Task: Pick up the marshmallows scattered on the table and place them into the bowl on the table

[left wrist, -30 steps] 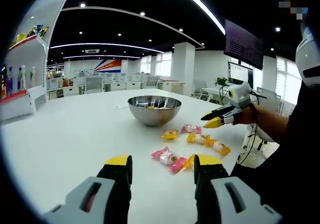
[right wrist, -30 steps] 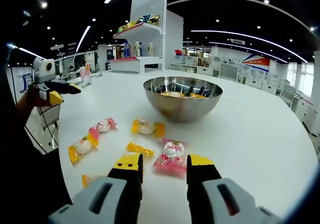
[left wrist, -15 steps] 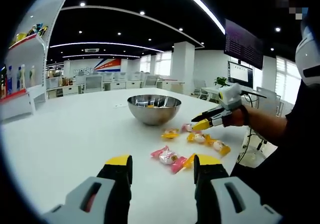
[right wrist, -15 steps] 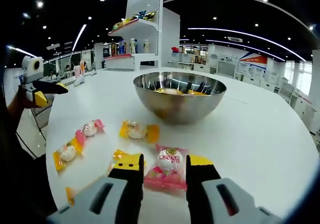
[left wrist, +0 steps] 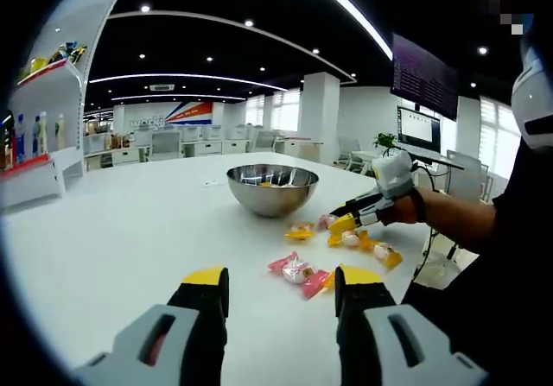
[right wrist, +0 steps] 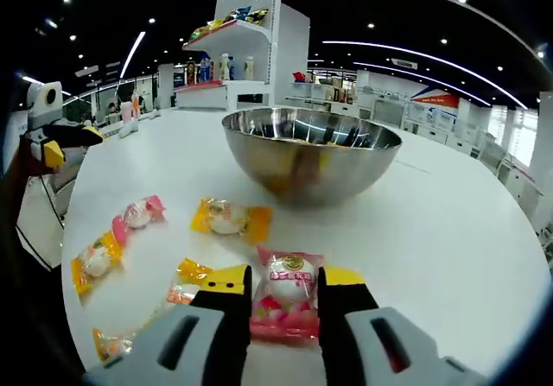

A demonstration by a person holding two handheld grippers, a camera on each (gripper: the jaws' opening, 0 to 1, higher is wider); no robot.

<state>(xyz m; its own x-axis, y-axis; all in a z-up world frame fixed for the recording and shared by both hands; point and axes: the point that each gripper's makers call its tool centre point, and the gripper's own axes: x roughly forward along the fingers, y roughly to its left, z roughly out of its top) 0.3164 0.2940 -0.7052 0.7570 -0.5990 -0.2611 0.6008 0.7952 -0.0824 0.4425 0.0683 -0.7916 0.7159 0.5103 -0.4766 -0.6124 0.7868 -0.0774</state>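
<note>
Pink marshmallow between right gripper jaws

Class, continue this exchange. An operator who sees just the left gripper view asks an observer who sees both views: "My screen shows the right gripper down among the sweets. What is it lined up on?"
Observer: The right gripper has a pink-wrapped marshmallow between its jaws.
Operator: Is it clamped?
Observer: No, the jaws stand apart, one on each side of the wrapper.
Operator: What lies beyond it?
Observer: A yellow-wrapped marshmallow, flat on the table, short of the bowl and not touching it.
</note>
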